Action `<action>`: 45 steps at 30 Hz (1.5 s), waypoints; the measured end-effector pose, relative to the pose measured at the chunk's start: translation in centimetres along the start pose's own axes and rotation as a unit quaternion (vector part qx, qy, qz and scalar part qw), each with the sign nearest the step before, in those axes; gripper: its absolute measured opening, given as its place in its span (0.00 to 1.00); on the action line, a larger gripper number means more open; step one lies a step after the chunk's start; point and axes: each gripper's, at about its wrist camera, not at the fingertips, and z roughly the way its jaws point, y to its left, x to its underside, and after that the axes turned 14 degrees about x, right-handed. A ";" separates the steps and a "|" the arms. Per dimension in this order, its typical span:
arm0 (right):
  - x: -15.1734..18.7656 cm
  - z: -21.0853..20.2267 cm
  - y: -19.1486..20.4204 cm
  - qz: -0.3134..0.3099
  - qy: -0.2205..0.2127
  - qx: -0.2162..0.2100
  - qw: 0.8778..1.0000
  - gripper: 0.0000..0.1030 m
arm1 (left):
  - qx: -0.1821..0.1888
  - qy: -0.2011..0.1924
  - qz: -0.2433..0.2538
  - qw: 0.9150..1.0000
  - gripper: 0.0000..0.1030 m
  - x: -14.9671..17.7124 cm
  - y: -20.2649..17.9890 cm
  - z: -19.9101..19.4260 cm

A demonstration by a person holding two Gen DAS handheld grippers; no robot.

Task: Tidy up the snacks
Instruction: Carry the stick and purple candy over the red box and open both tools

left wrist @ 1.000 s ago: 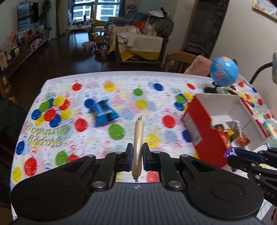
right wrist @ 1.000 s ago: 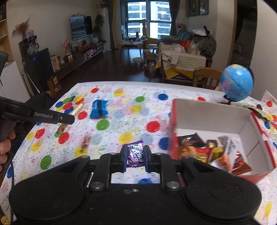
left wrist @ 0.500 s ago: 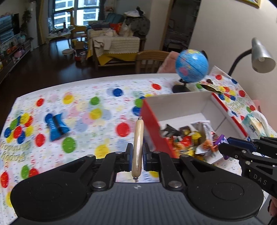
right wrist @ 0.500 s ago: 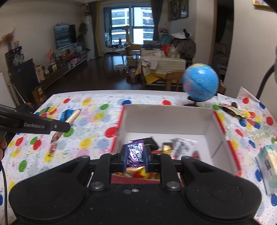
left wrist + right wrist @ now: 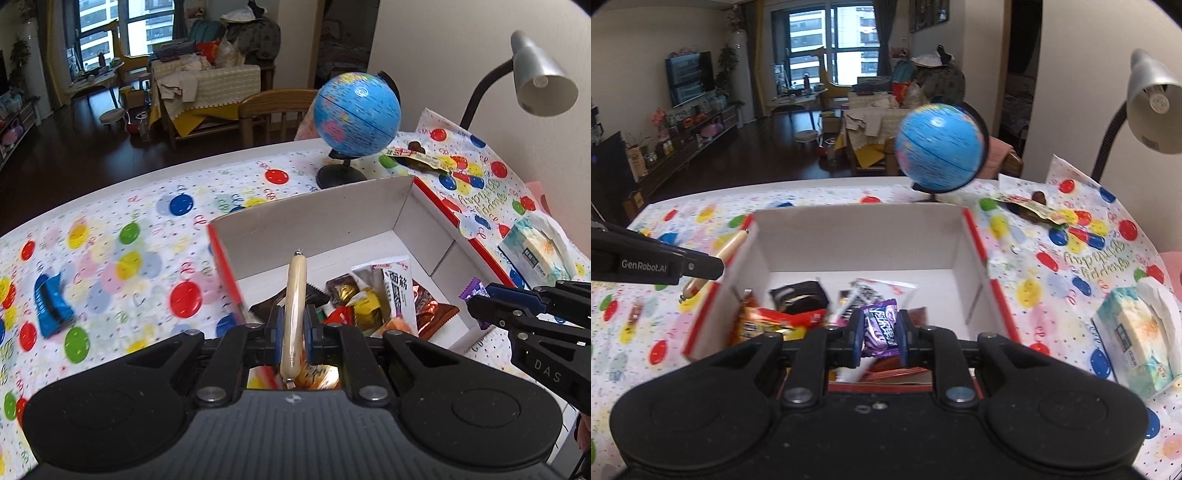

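My left gripper (image 5: 293, 332) is shut on a tan sausage stick (image 5: 294, 295) that stands up between its pads, over the near left corner of the red-and-white box (image 5: 332, 218). Over the near edge of that box (image 5: 857, 236) my right gripper (image 5: 880, 334) is shut on a purple candy packet (image 5: 881, 328). Several wrapped snacks (image 5: 373, 299) lie in the box's near half. In the right wrist view the left gripper's arm (image 5: 657, 264) and the sausage (image 5: 729, 251) reach in from the left. A blue snack packet (image 5: 51, 299) lies on the tablecloth at the left.
A blue globe (image 5: 356, 114) stands just behind the box. A grey desk lamp (image 5: 539, 81) leans in at the right. A tissue pack (image 5: 1137, 332) lies to the right of the box, and a flat wrapper (image 5: 1030, 206) beside the globe. A small snack (image 5: 635, 314) lies left of the box.
Both grippers have moved to the right across the table with their snacks, from the open tablecloth to above the box. The grips have not changed.
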 end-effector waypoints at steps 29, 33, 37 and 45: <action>0.9 8.1 -0.7 -0.003 0.076 -0.025 0.997 0.19 | -0.045 0.098 0.039 0.993 0.10 -2.5 -0.1 12.1; 0.9 8.0 -0.9 0.001 0.079 -0.023 0.997 0.22 | -0.040 0.100 0.035 0.993 0.11 -2.6 0.0 12.0; 1.0 7.7 -1.1 0.006 0.079 -0.021 0.997 0.25 | -0.038 0.102 0.026 0.994 0.11 -2.5 0.1 11.6; 1.0 5.7 -1.5 0.018 0.070 -0.018 0.997 0.33 | -0.026 0.082 0.014 0.996 0.23 -2.2 0.2 9.2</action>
